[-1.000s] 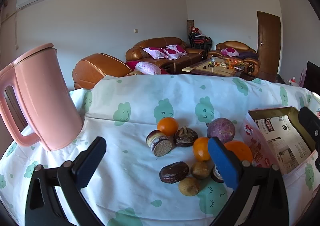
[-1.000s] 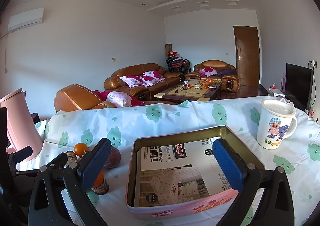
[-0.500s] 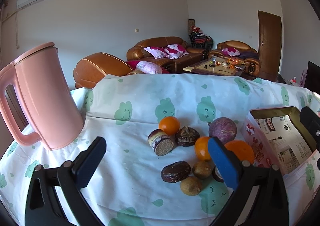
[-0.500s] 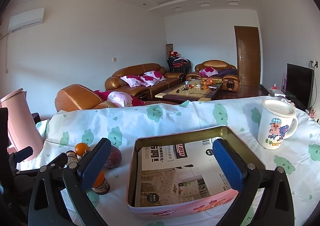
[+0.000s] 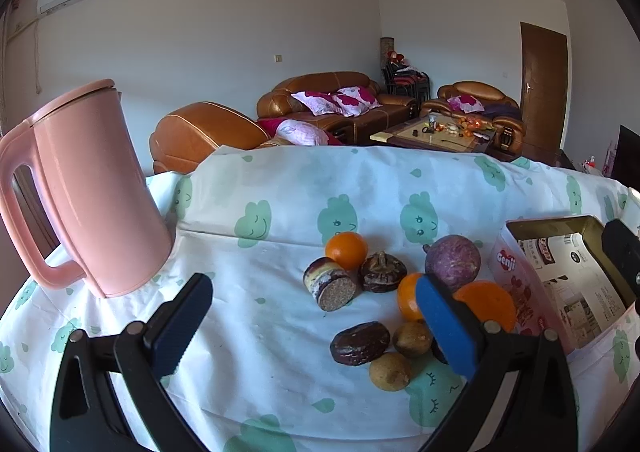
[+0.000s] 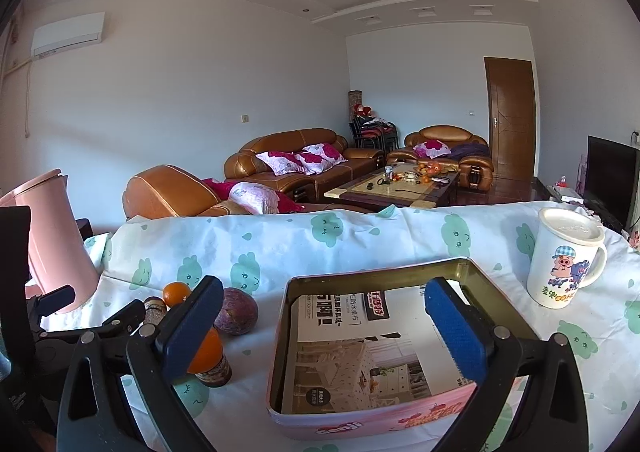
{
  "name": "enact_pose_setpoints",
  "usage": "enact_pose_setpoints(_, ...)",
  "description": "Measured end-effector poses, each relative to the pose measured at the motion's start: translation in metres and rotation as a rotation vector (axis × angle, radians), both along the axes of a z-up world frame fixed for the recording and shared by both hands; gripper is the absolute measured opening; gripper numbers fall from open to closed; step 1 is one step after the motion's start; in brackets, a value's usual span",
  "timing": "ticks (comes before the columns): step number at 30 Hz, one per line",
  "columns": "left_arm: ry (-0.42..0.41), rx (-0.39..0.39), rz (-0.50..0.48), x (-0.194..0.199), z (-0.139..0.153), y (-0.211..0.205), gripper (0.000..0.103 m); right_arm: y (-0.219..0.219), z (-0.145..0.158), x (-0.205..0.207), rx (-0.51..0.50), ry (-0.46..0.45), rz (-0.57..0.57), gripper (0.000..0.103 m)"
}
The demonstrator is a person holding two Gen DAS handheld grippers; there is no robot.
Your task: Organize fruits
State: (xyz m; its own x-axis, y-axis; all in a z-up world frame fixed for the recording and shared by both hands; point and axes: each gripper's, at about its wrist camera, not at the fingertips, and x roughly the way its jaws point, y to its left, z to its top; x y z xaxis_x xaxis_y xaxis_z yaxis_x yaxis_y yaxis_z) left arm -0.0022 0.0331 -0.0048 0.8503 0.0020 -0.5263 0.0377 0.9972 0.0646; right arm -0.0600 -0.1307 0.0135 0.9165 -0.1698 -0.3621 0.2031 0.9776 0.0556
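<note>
Worktop (image 5: 280, 332): covered by a white cloth printed with green cloud faces; carries everything below.

Pink rectangular tin box (image 6: 384, 418): open-topped, lined with printed paper, no fruit visible inside; stands right of the fruit cluster, directly ahead of the right tongs.

Pink plastic lidded kettle (image 5: 86, 192): upright at the worktop's left end, well apart from the fruit.

White lidded mug with a cartoon pig print (image 6: 564, 262): upright, right of the tin, near its far corner.

Left tongs (image 5: 314, 326): blue-padded fingers spread wide, nothing between them; held above the cloth just in front of the fruit.

Right tongs (image 6: 324, 326): blue-padded fingers spread wide, empty; held over the near edge of the tin.

Fruit cluster, on the cloth between kettle and tin:
- round purple fruit (image 5: 452, 262), far right of the group;
- three oranges: far (image 5: 346, 250), middle (image 5: 408, 302), and nearest the tin (image 5: 486, 302), the last two partly behind the left tongs' right finger;
- purple-skinned cut piece with a speckled brown face (image 5: 330, 288);
- dark wrinkled fruit (image 5: 383, 271), beside it;
- dark glossy oblong fruit (image 5: 359, 343);
- two small tan round fruits (image 5: 412, 338), (image 5: 390, 371), nearest.
</note>
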Motion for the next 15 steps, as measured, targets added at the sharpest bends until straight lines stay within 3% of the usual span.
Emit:
enact_pose_setpoints(5,-0.003,0.011,0.029,0.003,0.002,0.006,0.103,0.003,-0.001,0.003,-0.014,0.013,0.031,0.097)
enact_pose_setpoints(11,-0.002,0.032,0.112,0.012,0.010,0.034,0.103,0.004,-0.007,0.013,0.012,0.086,0.097,0.058)
enact_pose_setpoints(15,-0.008,0.053,0.174,0.017,0.013,0.056,0.103,0.012,-0.011,0.021,0.085,0.133,0.199,0.057)
